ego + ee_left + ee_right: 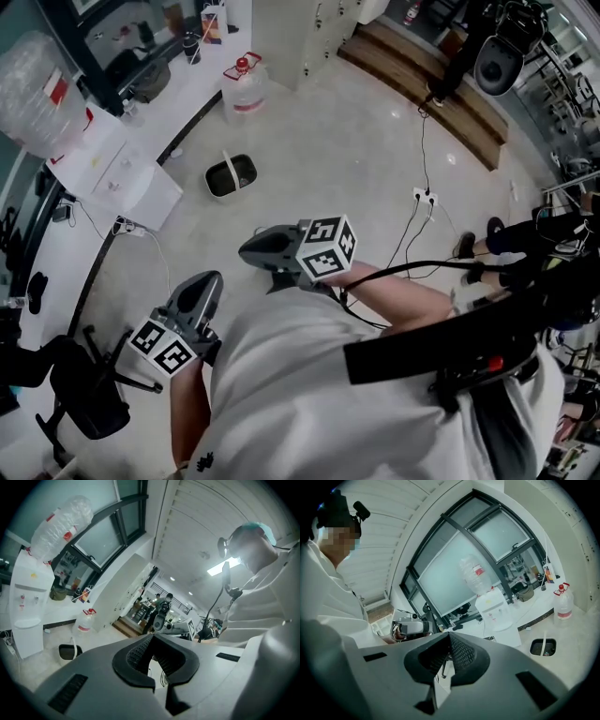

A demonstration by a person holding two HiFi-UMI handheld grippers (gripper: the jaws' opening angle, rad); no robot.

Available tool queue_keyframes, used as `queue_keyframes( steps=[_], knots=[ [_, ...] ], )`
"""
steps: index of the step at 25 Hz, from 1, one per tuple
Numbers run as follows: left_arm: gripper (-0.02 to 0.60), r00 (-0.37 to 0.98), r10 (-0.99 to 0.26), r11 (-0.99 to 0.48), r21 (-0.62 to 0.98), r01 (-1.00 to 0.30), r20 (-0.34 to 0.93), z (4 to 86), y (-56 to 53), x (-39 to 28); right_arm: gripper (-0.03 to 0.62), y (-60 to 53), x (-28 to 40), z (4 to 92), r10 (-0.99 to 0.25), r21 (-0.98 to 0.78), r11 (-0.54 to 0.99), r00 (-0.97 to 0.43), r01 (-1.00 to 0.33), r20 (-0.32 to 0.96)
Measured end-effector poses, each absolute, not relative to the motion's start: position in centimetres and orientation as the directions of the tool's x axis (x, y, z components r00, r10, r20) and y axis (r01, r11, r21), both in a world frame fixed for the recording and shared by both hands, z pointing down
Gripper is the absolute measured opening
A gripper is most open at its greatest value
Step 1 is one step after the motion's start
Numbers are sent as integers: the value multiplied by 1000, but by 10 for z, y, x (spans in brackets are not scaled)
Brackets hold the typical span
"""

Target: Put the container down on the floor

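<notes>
Container point(230, 176) on the floor point(356, 159), jug point(246, 92) behind it, dispenser point(117, 169) left.

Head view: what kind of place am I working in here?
Probably a lab or office workspace, not a home. A water dispenser carrying an upturned bottle stands at the left. A spare water jug sits on the pale floor. A power strip trails cables across it.

Bright ceiling light, floor glare, fisheye edges

Pale speckled floor point(347, 141), white counter point(184, 86), dark-framed windows point(454, 569)
</notes>
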State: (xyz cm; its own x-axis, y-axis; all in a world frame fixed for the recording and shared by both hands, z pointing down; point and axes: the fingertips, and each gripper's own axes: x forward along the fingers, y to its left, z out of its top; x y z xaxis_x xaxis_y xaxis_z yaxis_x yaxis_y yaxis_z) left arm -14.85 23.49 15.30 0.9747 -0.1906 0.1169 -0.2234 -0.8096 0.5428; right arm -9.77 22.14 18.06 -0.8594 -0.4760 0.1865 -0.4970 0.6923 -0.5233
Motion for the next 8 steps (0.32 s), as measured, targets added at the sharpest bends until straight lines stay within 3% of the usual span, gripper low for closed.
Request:
queue_keyframes(
  steps=[8],
  knots=[
    [9,973,-191,-807,543,-232,131,158,236,-139,15,224,-92,185,-451,-524,704,-872,-479,190]
  ],
)
